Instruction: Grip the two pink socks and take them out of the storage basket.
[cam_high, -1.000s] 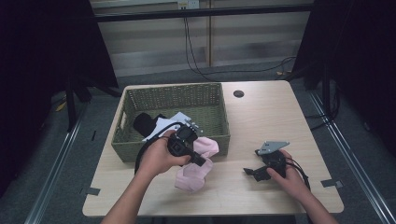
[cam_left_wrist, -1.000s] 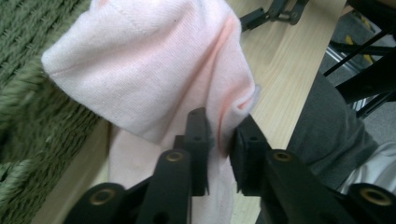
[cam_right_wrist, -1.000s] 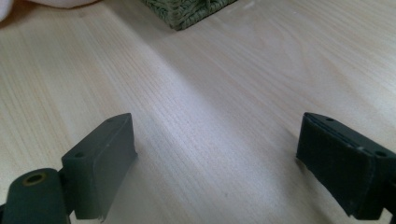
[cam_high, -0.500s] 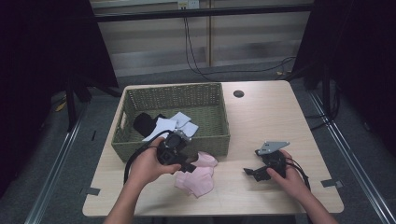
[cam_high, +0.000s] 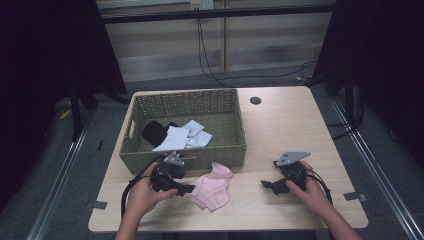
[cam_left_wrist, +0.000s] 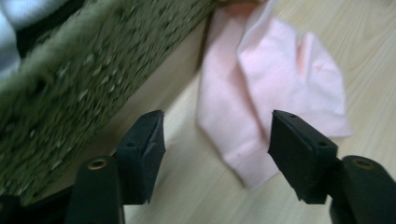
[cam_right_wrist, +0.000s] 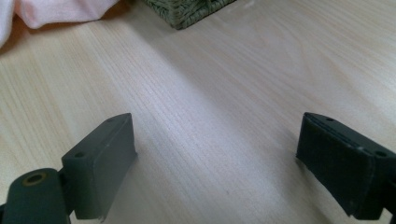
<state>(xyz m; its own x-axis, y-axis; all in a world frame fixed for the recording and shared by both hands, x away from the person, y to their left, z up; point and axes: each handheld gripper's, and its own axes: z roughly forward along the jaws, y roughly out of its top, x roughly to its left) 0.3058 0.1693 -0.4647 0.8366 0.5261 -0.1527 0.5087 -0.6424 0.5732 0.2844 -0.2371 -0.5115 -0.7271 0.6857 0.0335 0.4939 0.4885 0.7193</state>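
Note:
Pink socks (cam_high: 212, 189) lie on the wooden table (cam_high: 280, 125) just in front of a green wicker basket (cam_high: 190, 155). My left gripper (cam_high: 187, 190) hovers low at their left edge, open and holding nothing. In the left gripper view the pink socks (cam_left_wrist: 275, 98) lie ahead between my spread jaws, the basket wall (cam_left_wrist: 79, 88) on the left. My right gripper (cam_high: 265, 185) rests near the table's front right, open over bare wood. A corner of the pink socks (cam_right_wrist: 56, 11) and of the basket (cam_right_wrist: 187, 9) appear in the right gripper view.
Inside the basket lie white socks (cam_high: 182, 137) and a black sock (cam_high: 155, 131). A round cable hole (cam_high: 255, 100) sits in the tabletop behind the basket. Dark curtains and cables stand beyond the table's far edge.
My left gripper has let go of the pink socks, drawn back toward the front left and come down beside them. The socks now lie flat. The right gripper has stayed put.

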